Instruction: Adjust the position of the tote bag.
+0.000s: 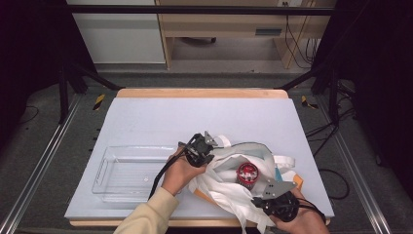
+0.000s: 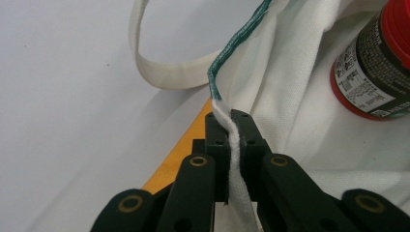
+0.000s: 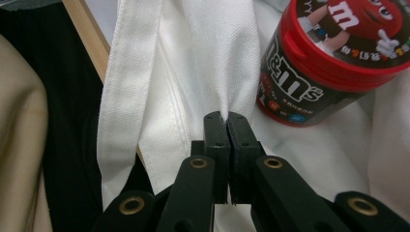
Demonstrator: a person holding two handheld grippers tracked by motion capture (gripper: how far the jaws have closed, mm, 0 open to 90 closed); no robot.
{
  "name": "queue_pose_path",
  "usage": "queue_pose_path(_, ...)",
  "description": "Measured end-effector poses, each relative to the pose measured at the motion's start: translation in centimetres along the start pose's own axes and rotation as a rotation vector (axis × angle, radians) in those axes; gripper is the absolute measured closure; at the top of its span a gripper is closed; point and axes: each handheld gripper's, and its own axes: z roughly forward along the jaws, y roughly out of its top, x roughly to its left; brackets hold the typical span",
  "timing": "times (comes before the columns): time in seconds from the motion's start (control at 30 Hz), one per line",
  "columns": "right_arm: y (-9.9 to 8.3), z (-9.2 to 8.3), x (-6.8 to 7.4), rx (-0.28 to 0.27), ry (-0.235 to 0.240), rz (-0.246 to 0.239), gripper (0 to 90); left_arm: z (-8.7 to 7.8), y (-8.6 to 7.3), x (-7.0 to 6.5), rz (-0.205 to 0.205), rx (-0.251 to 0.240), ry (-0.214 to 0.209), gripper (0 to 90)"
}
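The white cloth bag [image 1: 229, 187] is held open by its rim, clamped between the left gripper [image 2: 231, 126] and right gripper [image 3: 227, 126], with the candy jar [image 1: 248, 174] lying between them.

— Where could I pass a claw here?

— The far half of the desk [image 1: 204, 114] lies bare, and my left claw [image 1: 198, 148] has that stretch beyond it.

— And what stands in the way?

— The clear tray [image 1: 126, 171] fills the near left. The white bag [image 1: 229, 187] heaps between my claws, and the red-lidded candy tub [image 1: 247, 174] stands in its folds, near my right claw [image 1: 267, 192].
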Motion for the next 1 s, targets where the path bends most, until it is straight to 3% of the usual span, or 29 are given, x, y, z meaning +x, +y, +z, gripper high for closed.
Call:
queue_pose_path(0.27, -0.16, 0.33, 0.11, 0.014, 0.004, -0.005, 88.9, 0.40, -0.17, 0.29, -0.018, -0.003, 0.008, 87.0)
queue_pose_path(0.37, -0.23, 0.44, 0.17, 0.016, 0.011, -0.008, 88.9, 0.42, -0.16, 0.32, -0.015, 0.000, 0.017, 87.0)
queue_pose_path(0.43, -0.28, 0.47, 0.22, 0.021, 0.012, -0.014, 89.0, 0.44, -0.06, 0.13, 0.011, 0.018, 0.035, 87.0)
queue_pose_path(0.8, -0.54, 0.65, 0.42, 0.025, 0.028, -0.015, 88.8, 0.67, 0.17, 0.24, -0.001, 0.036, 0.056, 87.0)
queue_pose_path(0.93, -0.61, 0.46, 0.30, 0.010, 0.026, -0.004, 87.6, 0.24, 0.16, 0.00, 0.001, 0.013, 0.046, 86.7)
queue_pose_path(1.0, -0.63, 0.21, 0.15, -0.011, 0.030, 0.010, 82.7, -0.28, 0.12, -0.18, -0.006, -0.018, 0.035, 85.9)
